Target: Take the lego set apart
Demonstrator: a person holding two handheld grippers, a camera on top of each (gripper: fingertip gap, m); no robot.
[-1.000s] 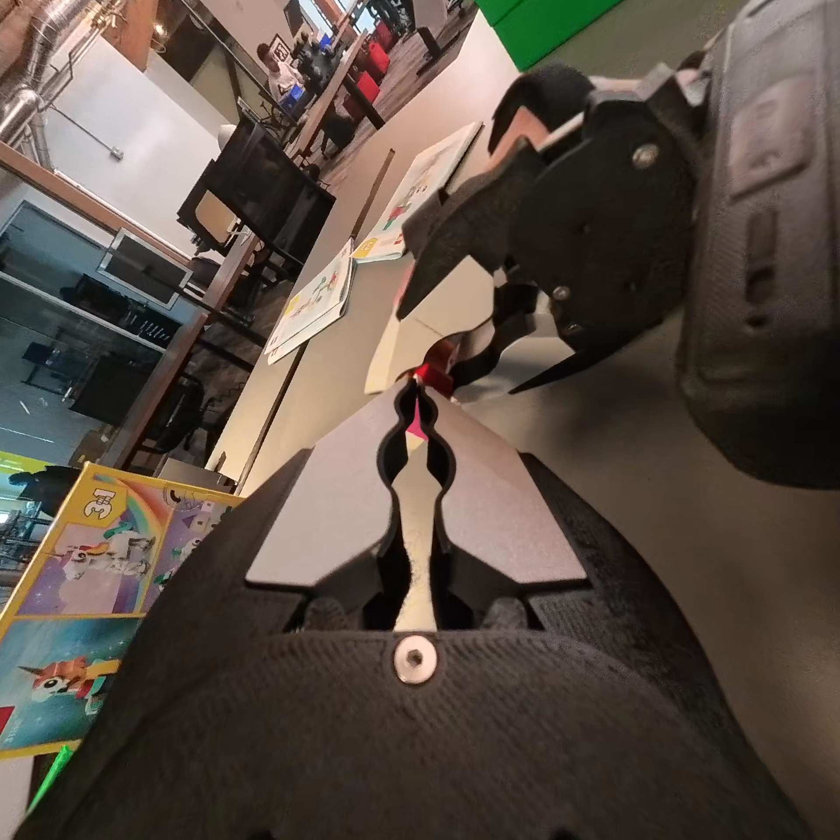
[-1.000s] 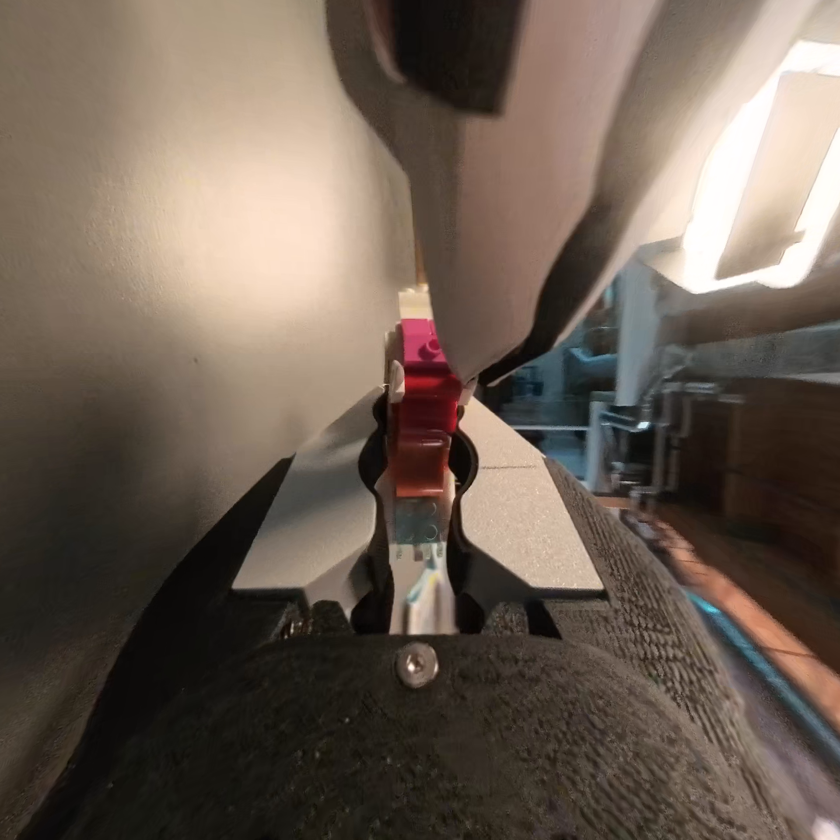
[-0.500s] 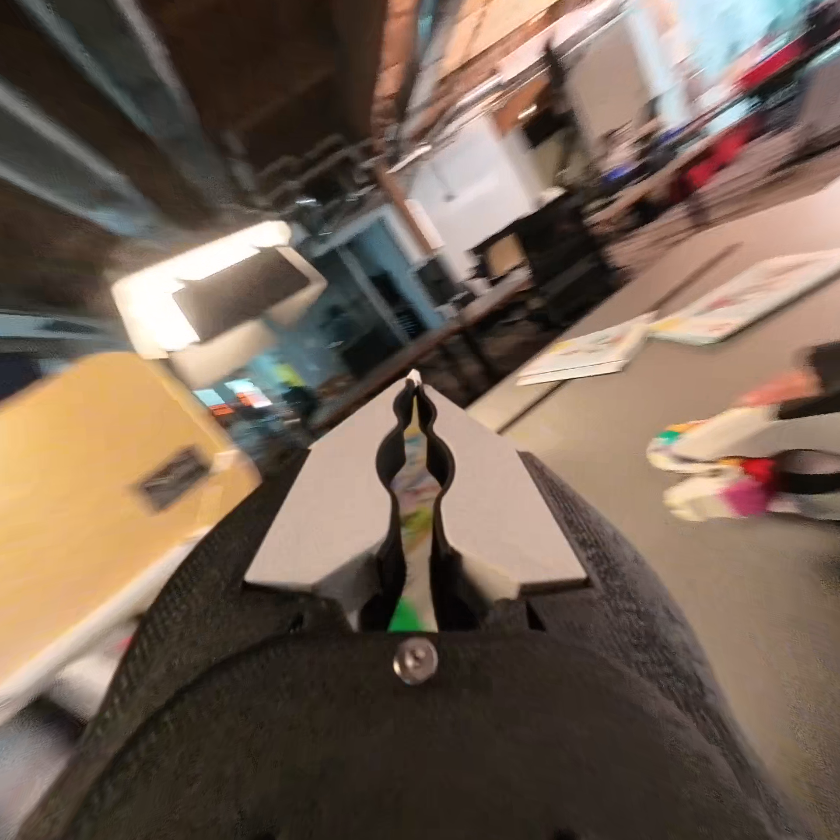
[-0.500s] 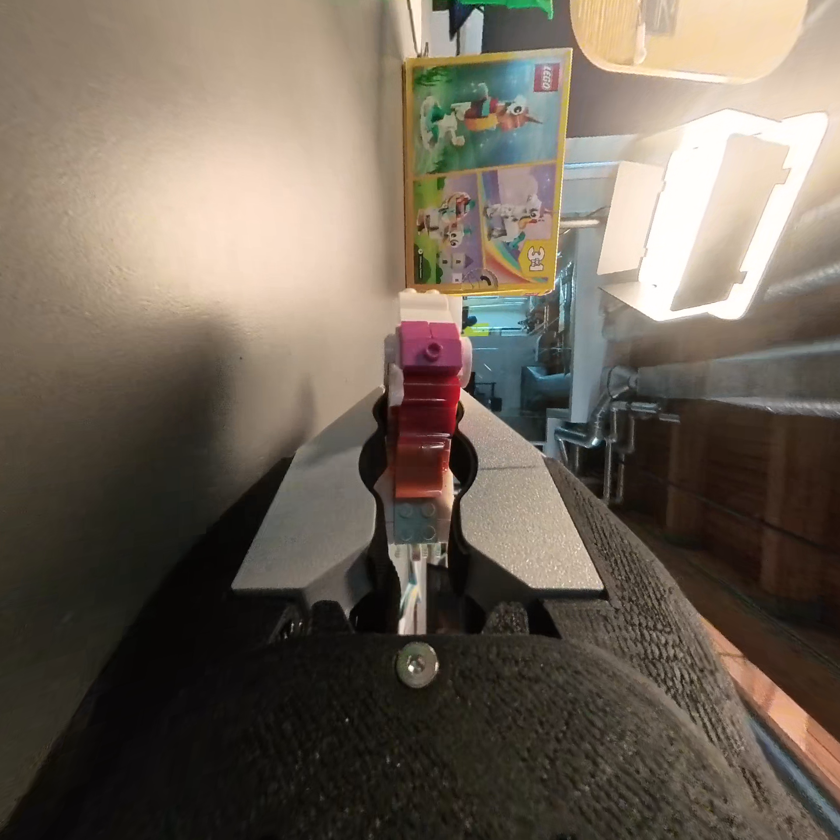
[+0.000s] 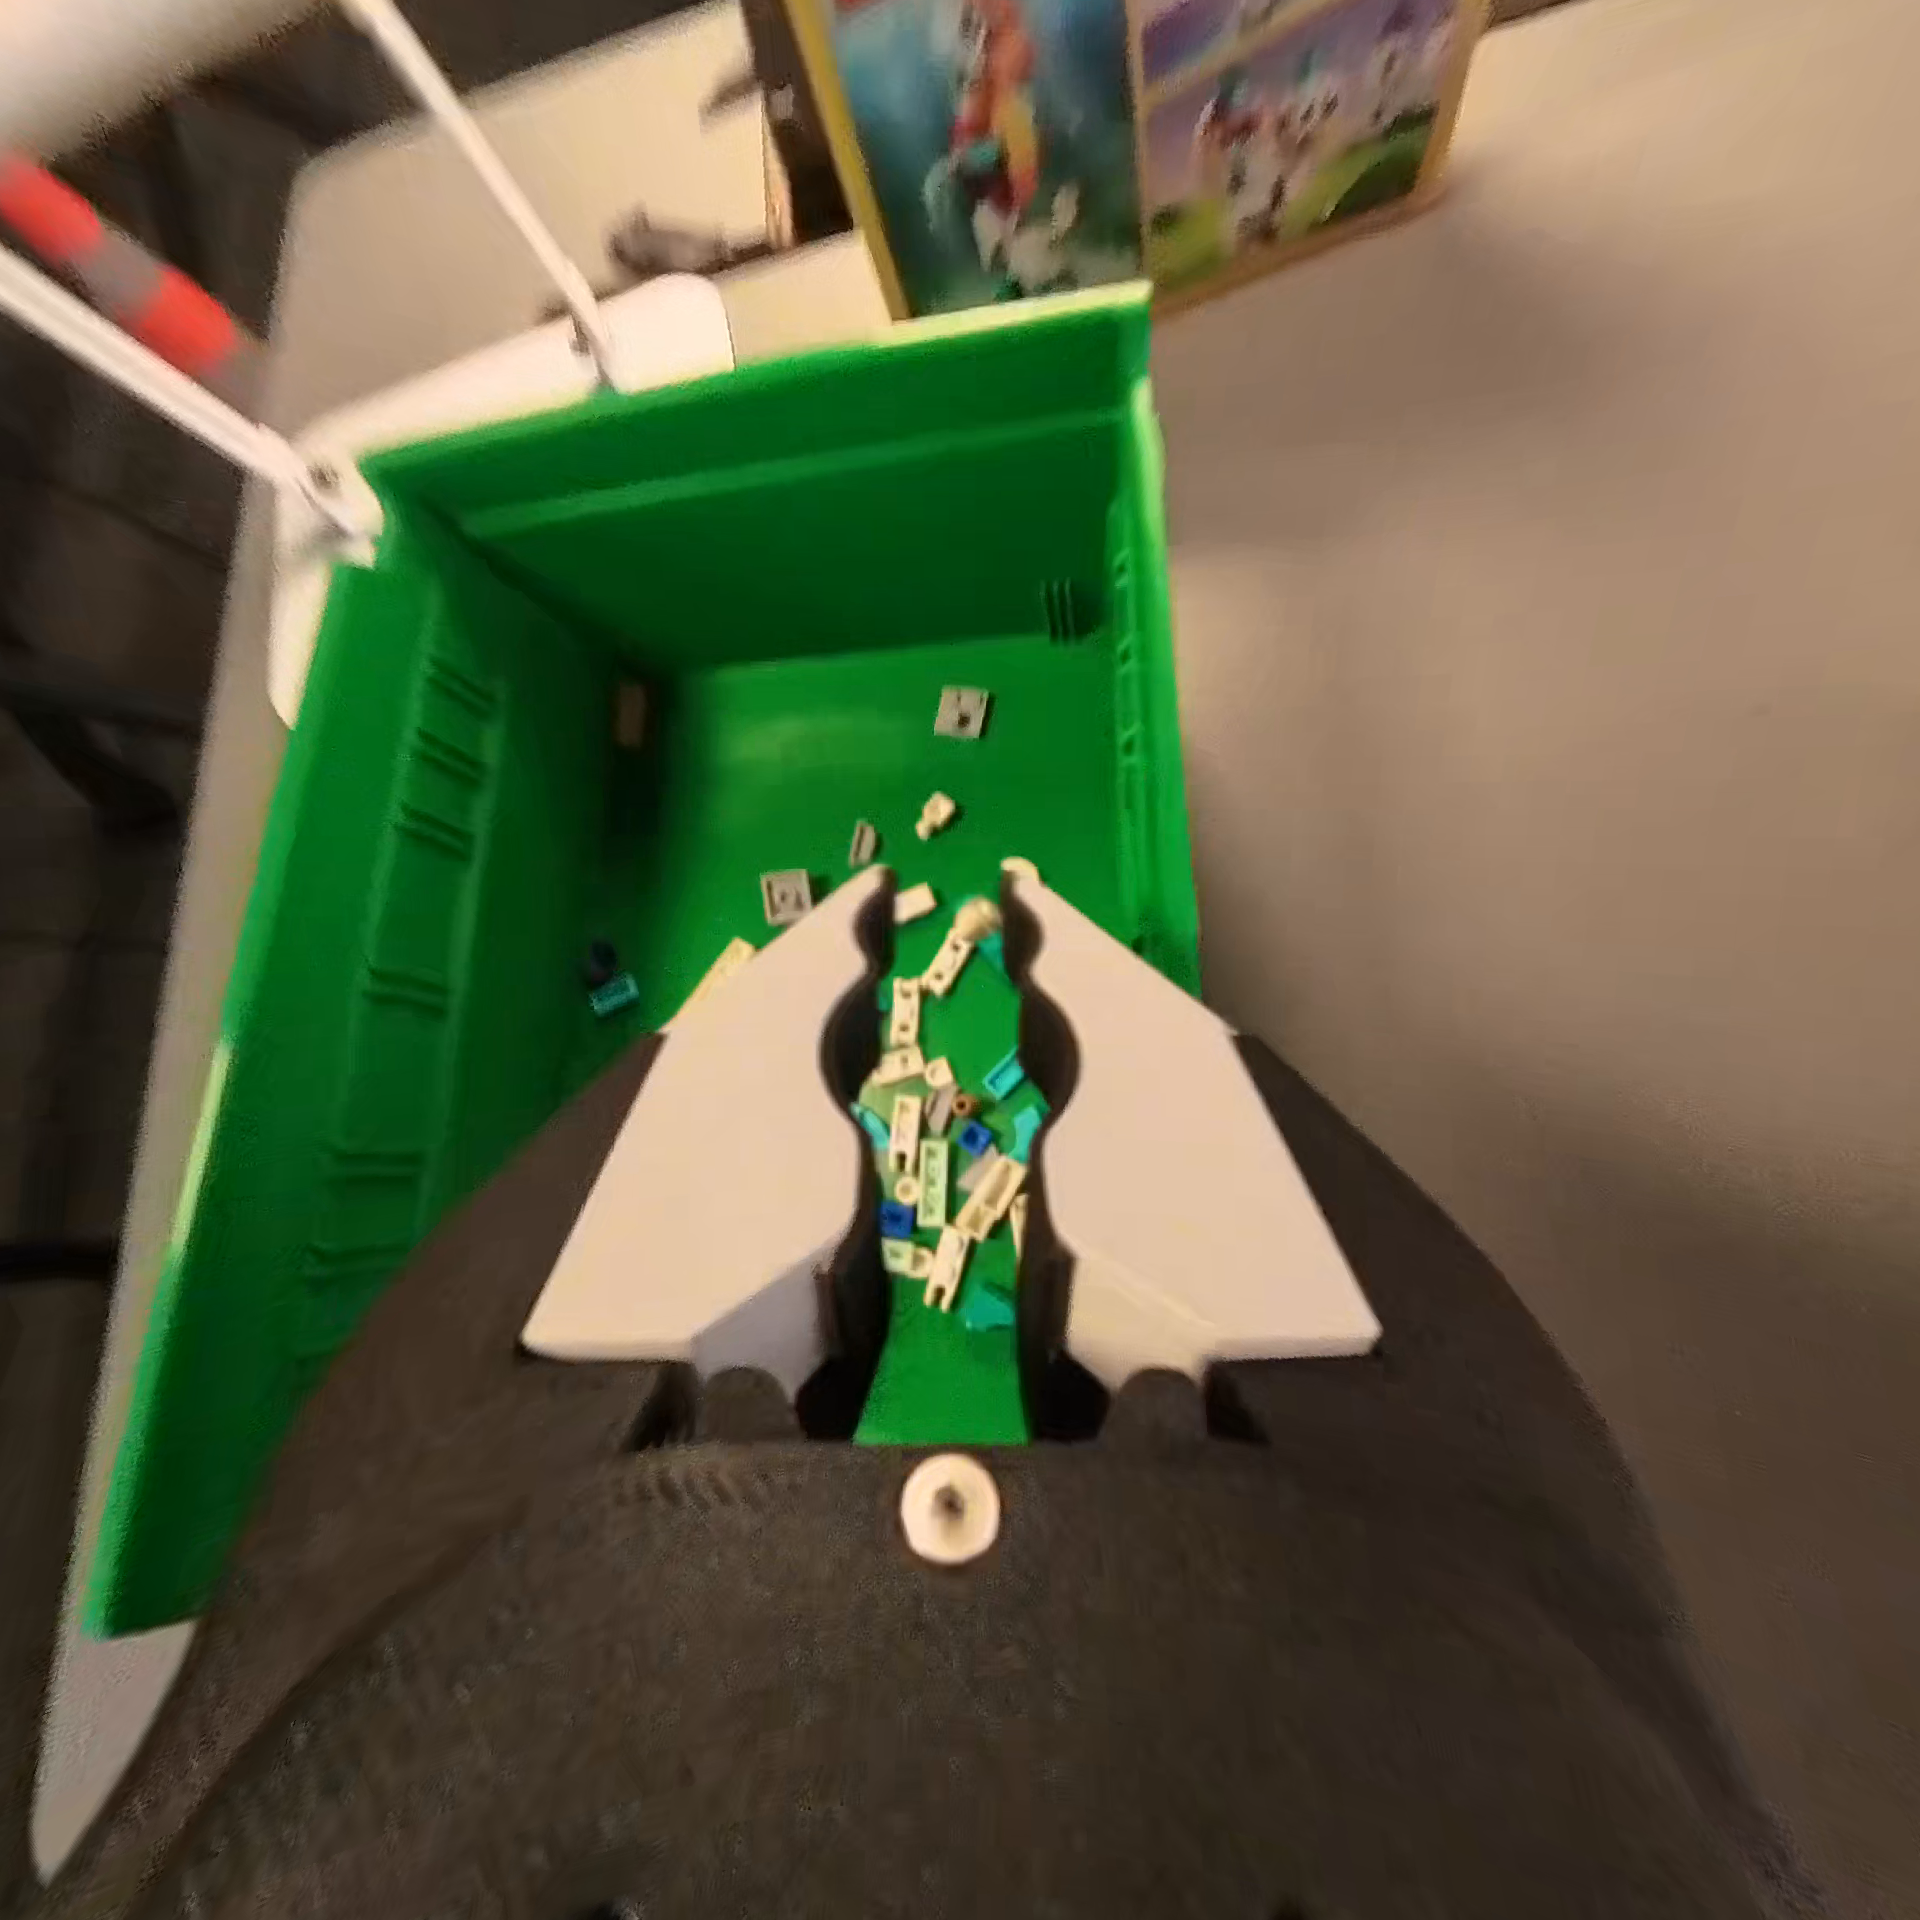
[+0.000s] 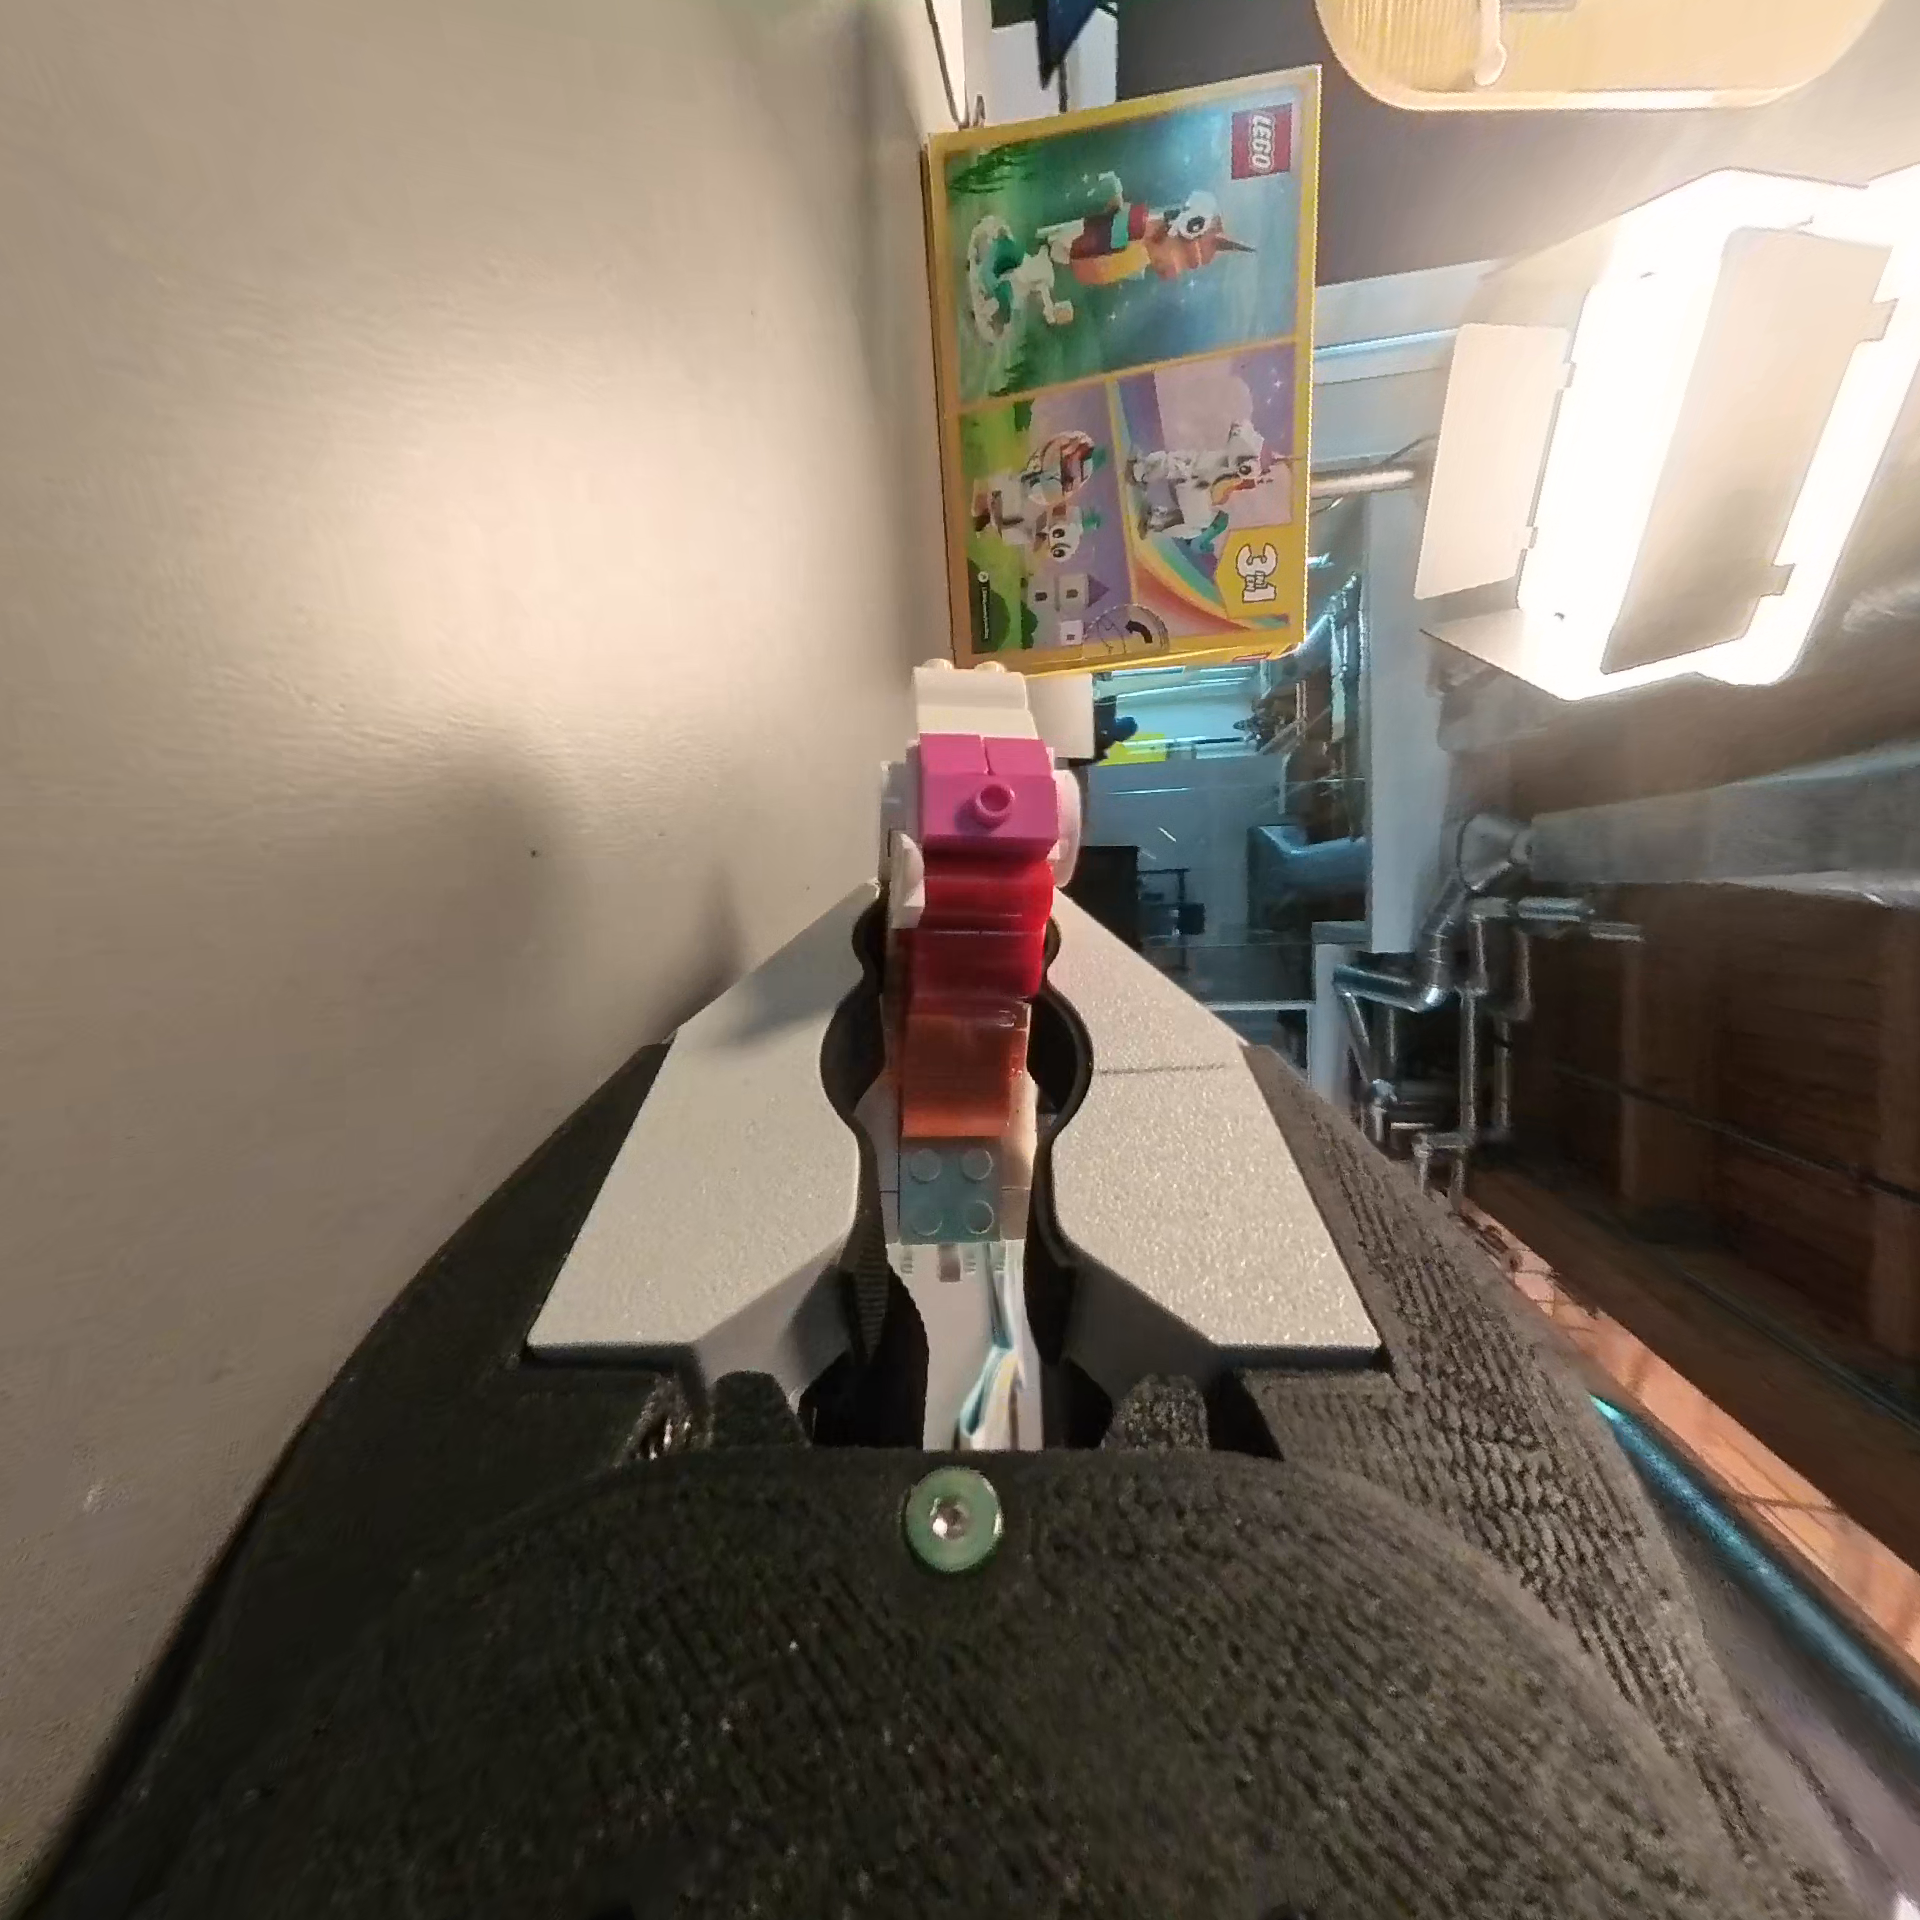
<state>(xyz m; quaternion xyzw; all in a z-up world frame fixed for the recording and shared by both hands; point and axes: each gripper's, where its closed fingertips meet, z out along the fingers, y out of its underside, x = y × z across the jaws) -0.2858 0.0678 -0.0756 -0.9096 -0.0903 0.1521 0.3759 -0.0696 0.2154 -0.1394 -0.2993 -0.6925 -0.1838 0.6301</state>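
My left gripper (image 5: 948, 875) hangs above an open green bin (image 5: 790, 540) and looks down into it. Its jaws stand a little apart with nothing between them. Several small loose lego pieces (image 5: 940, 1153), cream, teal, blue and grey, lie on the bin's floor. My right gripper (image 6: 971, 909) is shut on the lego model (image 6: 971, 935), a stack of pink, red, orange and blue-grey bricks on a white body. The model's pink and white end sticks out past the fingertips. The view is rolled sideways, with the pale table (image 6: 416, 623) on the left.
The lego set's picture box (image 6: 1122, 364) stands on the table beyond the model and also shows behind the bin (image 5: 1143, 135). A white lamp stand (image 5: 499, 197) rises at the bin's far left corner. A lit panel lamp (image 6: 1662, 436) hangs at right. Some 25 cm of space lies between my two pairs of fingers.
My left gripper left the model, swung over the green bin and opened; it was shut before. My right gripper still holds the model, which has barely moved.
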